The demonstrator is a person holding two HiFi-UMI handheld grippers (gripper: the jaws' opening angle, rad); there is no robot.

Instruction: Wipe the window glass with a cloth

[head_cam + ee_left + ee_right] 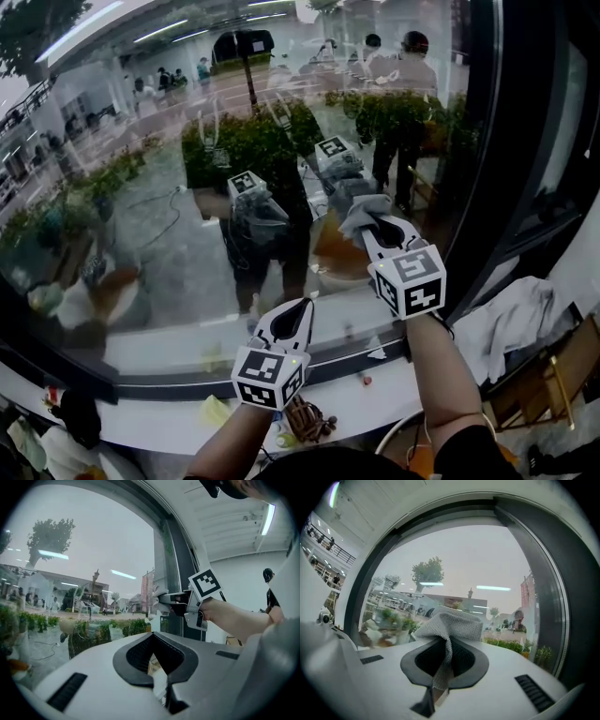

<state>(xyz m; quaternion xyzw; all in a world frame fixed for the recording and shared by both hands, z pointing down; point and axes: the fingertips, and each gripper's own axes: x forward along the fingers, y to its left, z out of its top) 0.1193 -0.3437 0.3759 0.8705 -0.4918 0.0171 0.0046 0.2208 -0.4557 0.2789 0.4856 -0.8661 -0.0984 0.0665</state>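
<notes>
The cloth [450, 623] is a grey, open-knit rag, and by its look it is light, soft and limp. It should fold to whatever presses it and drag rather than slide across a pane. It is not fragile, but a shallow pinch could let it pull free. The best hold is deep in a gathered fold, leaving a loose wad ahead of the jaw tips as the wiping face. That is about how it sits now. The right gripper [373, 228] has its jaws closed on a narrow fold that runs down through the throat. The rest of the cloth bunches out above and beyond the tips, towards the window glass [141, 187]. In the head view the wad meets its own reflection at the right part of the pane, near the dark window frame [487, 141]. I judge it to be on the glass or just off it, but actual contact cannot be confirmed. The left gripper [292, 314] is lower, near the white sill [187, 342] and well apart from the cloth. Its jaws are together with nothing between them.
</notes>
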